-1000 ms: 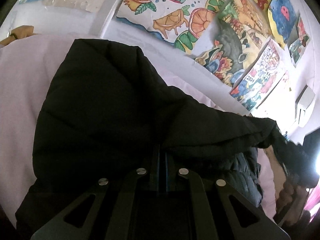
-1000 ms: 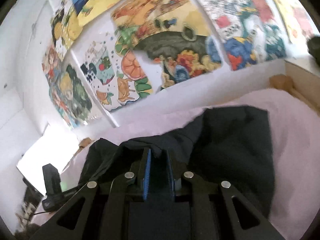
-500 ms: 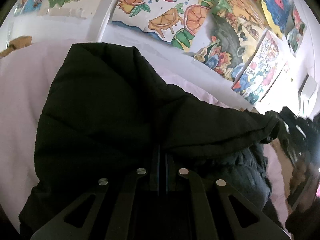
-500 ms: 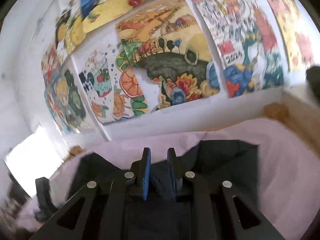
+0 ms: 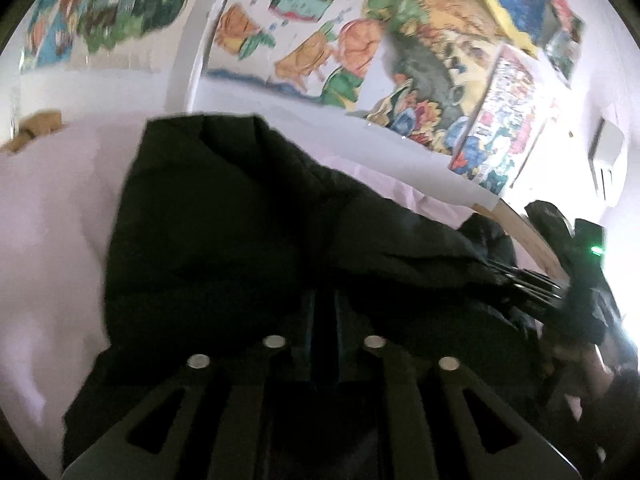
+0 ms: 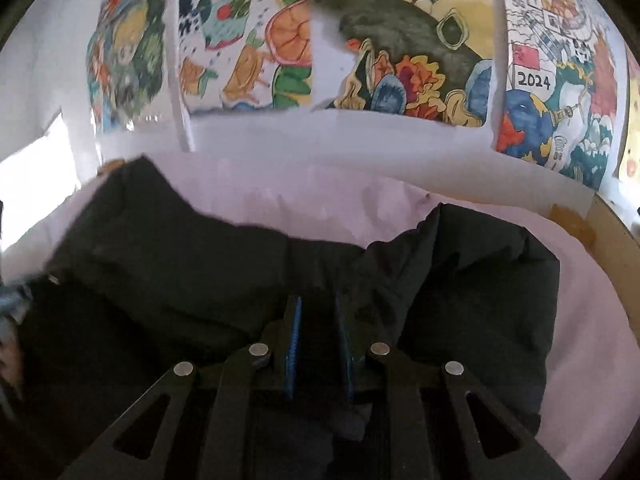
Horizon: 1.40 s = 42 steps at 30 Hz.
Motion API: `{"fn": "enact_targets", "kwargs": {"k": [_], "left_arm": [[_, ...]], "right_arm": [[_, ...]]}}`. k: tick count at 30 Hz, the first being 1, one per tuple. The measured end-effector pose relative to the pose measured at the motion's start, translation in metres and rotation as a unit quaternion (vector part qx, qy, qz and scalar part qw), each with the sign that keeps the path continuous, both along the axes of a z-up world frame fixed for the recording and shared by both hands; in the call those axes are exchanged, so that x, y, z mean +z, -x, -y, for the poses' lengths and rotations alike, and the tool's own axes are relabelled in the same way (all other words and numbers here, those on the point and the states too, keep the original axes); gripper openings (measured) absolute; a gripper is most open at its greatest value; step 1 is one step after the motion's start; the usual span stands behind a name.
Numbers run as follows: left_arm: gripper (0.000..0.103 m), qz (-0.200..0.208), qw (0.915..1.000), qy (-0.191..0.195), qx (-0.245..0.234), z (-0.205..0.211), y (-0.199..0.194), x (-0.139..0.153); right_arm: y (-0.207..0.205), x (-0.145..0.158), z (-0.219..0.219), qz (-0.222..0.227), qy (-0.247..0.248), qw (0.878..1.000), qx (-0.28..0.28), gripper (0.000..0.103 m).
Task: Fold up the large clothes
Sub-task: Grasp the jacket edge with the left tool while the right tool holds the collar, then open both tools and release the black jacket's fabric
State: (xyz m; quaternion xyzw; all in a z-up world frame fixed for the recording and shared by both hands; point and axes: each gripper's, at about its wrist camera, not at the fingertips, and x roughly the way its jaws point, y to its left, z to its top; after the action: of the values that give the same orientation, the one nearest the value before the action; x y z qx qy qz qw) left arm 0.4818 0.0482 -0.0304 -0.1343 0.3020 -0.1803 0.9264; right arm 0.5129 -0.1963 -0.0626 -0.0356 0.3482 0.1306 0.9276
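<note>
A large black padded jacket lies on a pale pink bed sheet. My left gripper is shut on a fold of the jacket, and the cloth covers its fingertips. In the right wrist view the same jacket spreads across the sheet. My right gripper is shut on a bunch of the jacket between its blue pads. The right gripper also shows at the right edge of the left wrist view, holding the jacket's other end.
A white wall with several colourful paintings rises just behind the bed. A wooden bed frame runs along the right side. A tan object lies at the bed's far left.
Both grippers have moved forward and lower toward the wall with the jacket held. The jacket now lies flatter and spreads wider over the sheet in the right wrist view.
</note>
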Motion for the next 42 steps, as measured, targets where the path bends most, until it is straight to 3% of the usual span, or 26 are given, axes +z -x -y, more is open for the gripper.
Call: {"fn": "enact_targets", "kwargs": {"k": [1,3,5,7,10,13,17,20,32,37,41,42], "left_arm": [[0.040,0.018,0.9998,-0.005,0.001,0.000,0.009,0.005],[0.060,0.058,0.9983,0.001,0.013,-0.001,0.020,0.015],[0.060,0.083,0.9963,0.013,0.016,0.001,0.021,0.027],[0.060,0.081,0.9964,0.003,0.022,0.014,0.009,0.038],[0.060,0.030,0.9983,-0.046,0.020,0.045,-0.029,0.035],[0.060,-0.032,0.9956,-0.088,0.008,0.062,-0.056,0.011],[0.062,-0.037,0.9981,-0.050,-0.007,0.049,-0.065,-0.016],[0.062,-0.053,0.9973,-0.050,-0.007,0.048,-0.072,-0.025],[0.062,-0.037,0.9958,-0.083,0.000,0.058,-0.089,-0.059],[0.062,-0.025,0.9979,-0.060,-0.006,0.050,-0.076,-0.048],[0.075,-0.021,0.9967,-0.078,0.010,0.054,-0.061,-0.032],[0.080,-0.019,0.9953,-0.093,0.019,0.057,-0.055,-0.028]], "right_arm": [[0.002,-0.004,0.002,0.000,-0.004,1.000,0.001,0.018],[0.005,-0.008,0.006,0.004,-0.020,1.000,0.003,0.018],[0.004,-0.009,0.009,0.005,-0.031,1.000,0.004,0.018],[0.005,-0.008,0.011,0.008,-0.040,0.999,0.004,0.018],[0.007,-0.009,0.010,0.012,-0.039,0.999,0.004,0.018],[0.006,-0.009,0.011,0.011,-0.043,0.999,0.005,0.018],[0.002,-0.016,0.009,0.005,-0.033,0.999,0.030,0.018],[-0.004,-0.025,0.007,-0.002,-0.017,0.999,0.047,0.018],[-0.040,-0.068,-0.003,-0.022,0.012,0.999,0.046,0.018],[-0.025,-0.059,-0.001,0.005,0.008,0.999,0.044,0.018],[-0.005,-0.039,0.000,0.030,0.016,0.999,0.032,0.023],[-0.002,-0.035,0.000,0.034,0.017,0.999,0.029,0.029]]}}
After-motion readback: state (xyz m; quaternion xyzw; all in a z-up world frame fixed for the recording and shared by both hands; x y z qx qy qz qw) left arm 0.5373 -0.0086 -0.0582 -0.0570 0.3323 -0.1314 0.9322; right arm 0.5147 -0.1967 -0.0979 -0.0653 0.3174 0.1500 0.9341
